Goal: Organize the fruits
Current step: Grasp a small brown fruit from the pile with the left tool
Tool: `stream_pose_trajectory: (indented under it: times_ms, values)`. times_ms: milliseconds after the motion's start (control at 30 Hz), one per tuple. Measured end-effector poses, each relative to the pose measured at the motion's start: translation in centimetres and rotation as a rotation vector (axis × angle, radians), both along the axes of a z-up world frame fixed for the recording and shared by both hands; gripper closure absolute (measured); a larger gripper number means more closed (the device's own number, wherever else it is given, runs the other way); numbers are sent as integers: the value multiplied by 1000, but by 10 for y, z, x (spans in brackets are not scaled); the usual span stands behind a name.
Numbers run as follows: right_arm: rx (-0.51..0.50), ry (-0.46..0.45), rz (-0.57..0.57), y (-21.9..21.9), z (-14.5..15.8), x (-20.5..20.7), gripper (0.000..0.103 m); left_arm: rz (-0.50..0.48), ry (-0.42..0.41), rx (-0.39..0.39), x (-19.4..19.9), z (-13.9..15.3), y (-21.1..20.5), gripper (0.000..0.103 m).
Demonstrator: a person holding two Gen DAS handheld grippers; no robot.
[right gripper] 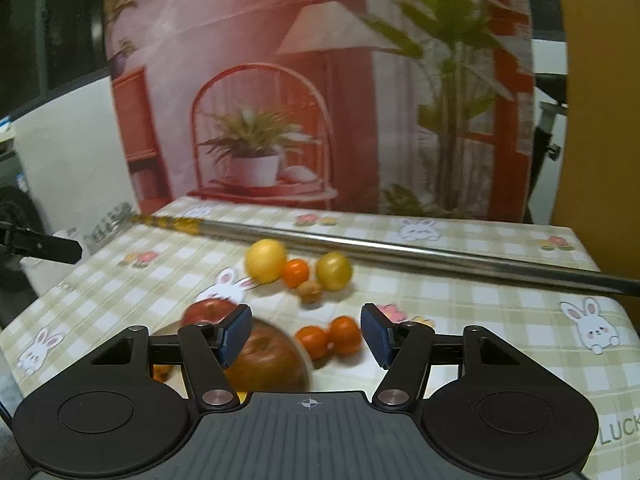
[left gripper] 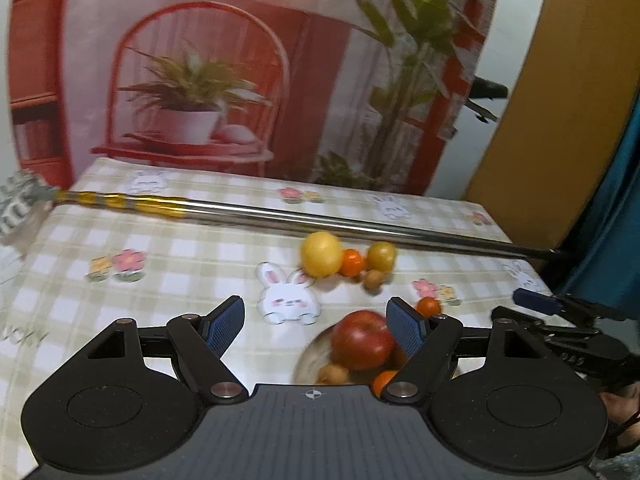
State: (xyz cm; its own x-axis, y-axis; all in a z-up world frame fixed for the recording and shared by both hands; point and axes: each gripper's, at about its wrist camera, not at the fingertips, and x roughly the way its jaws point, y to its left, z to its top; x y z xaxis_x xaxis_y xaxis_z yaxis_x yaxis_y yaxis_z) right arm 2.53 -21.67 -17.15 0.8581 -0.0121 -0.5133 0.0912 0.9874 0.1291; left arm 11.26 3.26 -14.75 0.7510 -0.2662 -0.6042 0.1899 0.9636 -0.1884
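A shallow plate [left gripper: 309, 356] sits near the table's front edge. It holds a red apple [left gripper: 362, 340], a small tan fruit [left gripper: 332, 374] and an orange [left gripper: 384, 382]. My left gripper [left gripper: 316, 320] hovers open above the plate with nothing between its pads. My right gripper [right gripper: 308, 332] is also open and empty. Two small oranges [right gripper: 330, 338] lie on the cloth beyond its pads, and a brownish apple [right gripper: 264, 360] lies in the plate by its left finger. Further back a yellow fruit [right gripper: 266, 266], an orange [right gripper: 296, 273], a yellow-green fruit [right gripper: 334, 270] and a tan fruit [right gripper: 310, 290] cluster together.
A long metal pole [left gripper: 360, 228] with a gold-banded end lies across the table behind the fruits. The checked tablecloth [left gripper: 160, 264] has rabbit and flower prints. A printed backdrop hangs behind the table. Blue cloth [left gripper: 616, 200] hangs at the right edge.
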Motion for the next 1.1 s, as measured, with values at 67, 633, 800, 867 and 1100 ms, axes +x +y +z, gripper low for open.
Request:
stream_pose_trajectory:
  times_ms: [67,633,800,867,1100]
  values:
    - [-3,-4,-10,-7,-2,2,46,-36,18,-2,15,0,-14,23]
    - [70,-20,-44,-59,-44,37,46,-164,203,25,137,-56,-93,42]
    - [36,-11,-49,-60,-58,45,46,-148,279,-13,169,-70,-106,49]
    - [42,3,-44,-60,-63,48,46,-125,316,-47,178,-77,-108,51]
    - [69,3,-47,-64,-72,50,46,-91,353,-24,192,-93,-115,53]
